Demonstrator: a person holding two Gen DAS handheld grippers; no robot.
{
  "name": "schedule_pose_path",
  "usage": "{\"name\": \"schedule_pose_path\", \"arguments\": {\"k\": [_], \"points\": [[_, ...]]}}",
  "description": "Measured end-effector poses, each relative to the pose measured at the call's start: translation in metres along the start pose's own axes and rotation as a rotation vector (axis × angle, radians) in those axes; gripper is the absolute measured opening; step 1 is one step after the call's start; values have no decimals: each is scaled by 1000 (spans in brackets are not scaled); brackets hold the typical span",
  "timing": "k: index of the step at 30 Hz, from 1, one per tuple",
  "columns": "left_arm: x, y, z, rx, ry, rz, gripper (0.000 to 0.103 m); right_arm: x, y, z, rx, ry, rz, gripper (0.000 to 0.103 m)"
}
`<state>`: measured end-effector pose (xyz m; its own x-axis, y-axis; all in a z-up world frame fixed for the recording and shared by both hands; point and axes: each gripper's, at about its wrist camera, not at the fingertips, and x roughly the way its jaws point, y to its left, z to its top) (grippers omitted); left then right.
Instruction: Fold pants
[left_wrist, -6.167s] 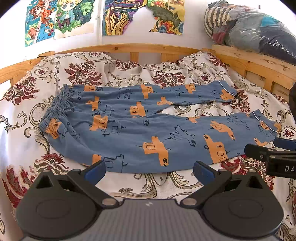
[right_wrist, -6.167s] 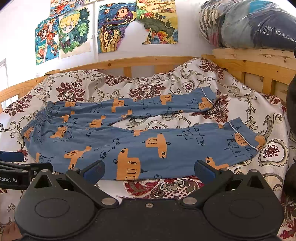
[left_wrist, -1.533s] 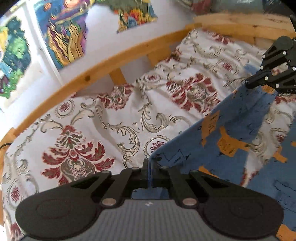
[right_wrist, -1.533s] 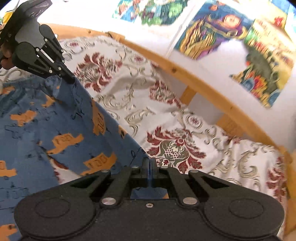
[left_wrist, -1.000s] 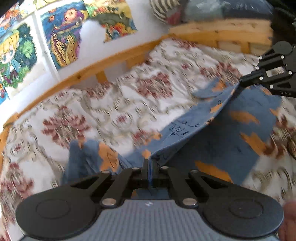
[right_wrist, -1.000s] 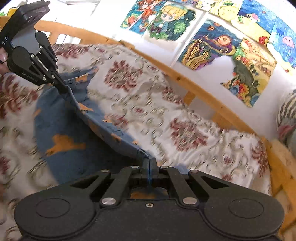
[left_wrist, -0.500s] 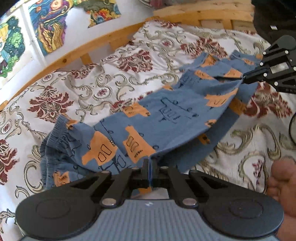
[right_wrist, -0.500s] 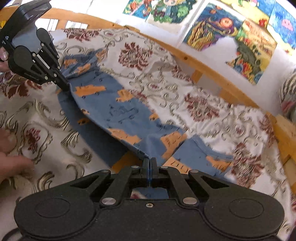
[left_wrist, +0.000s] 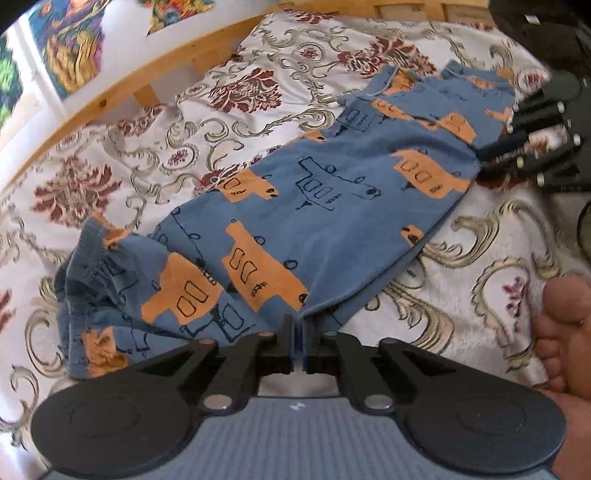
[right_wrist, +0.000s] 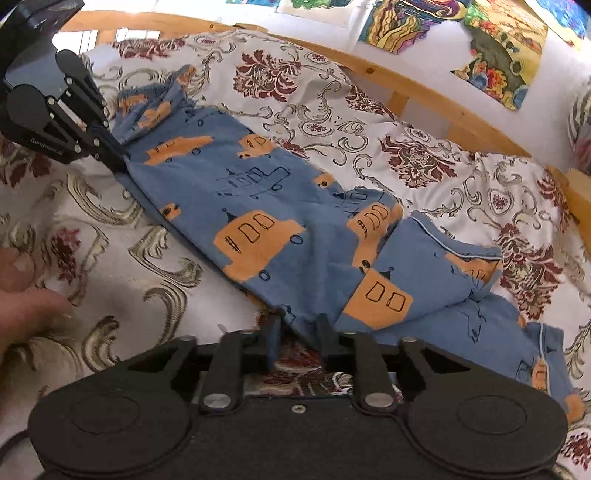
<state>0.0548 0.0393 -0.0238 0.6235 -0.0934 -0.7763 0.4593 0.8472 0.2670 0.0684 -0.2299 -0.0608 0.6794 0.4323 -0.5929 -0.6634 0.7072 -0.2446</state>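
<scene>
- Pants (left_wrist: 332, 206) now lie folded lengthwise on bed (left_wrist: 480, 258), one pair.
- Left claw (left_wrist: 298, 345) opening, hem between pads.
- Right claw (right_wrist: 297, 341) opening, fabric loose between.
- Label illegible.

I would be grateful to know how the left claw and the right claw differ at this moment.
Both are opening. The left claw shows only a narrow slit with the pants edge in it; the right claw gapes wider, the fabric lying loose between its fingers. Both sit low at the pants' near fold over the floral bedspread.

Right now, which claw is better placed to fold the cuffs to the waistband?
Likely the right claw: its jaws are opening around the pants edge beside the cuffs, far from the waistband.
</scene>
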Motion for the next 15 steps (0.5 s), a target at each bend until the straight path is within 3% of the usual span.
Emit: {"name": "schedule_pose_path", "arguments": {"k": [3,5,7,10,11,12,15], "points": [[-11,8,3,-72,21,-66,27,-9,-4,2,50,-21,8,40],[-18,11,7,-118,37,-94,30,-16,-9,4,93,-46,-16,58],[-25,13,15,-167,33,-120,31,-21,-14,5,131,-65,-39,66],[-28,14,38,-241,8,-159,47,-26,-22,6,169,-70,-117,76],[-28,12,46,-260,-6,-171,58,-28,-27,6,177,-68,-152,78],[-26,8,57,-278,-25,-185,62,-30,-34,5,188,-63,-184,78],[-17,-10,84,-287,-94,-240,62,-38,-64,1,244,-57,-233,80]]}}
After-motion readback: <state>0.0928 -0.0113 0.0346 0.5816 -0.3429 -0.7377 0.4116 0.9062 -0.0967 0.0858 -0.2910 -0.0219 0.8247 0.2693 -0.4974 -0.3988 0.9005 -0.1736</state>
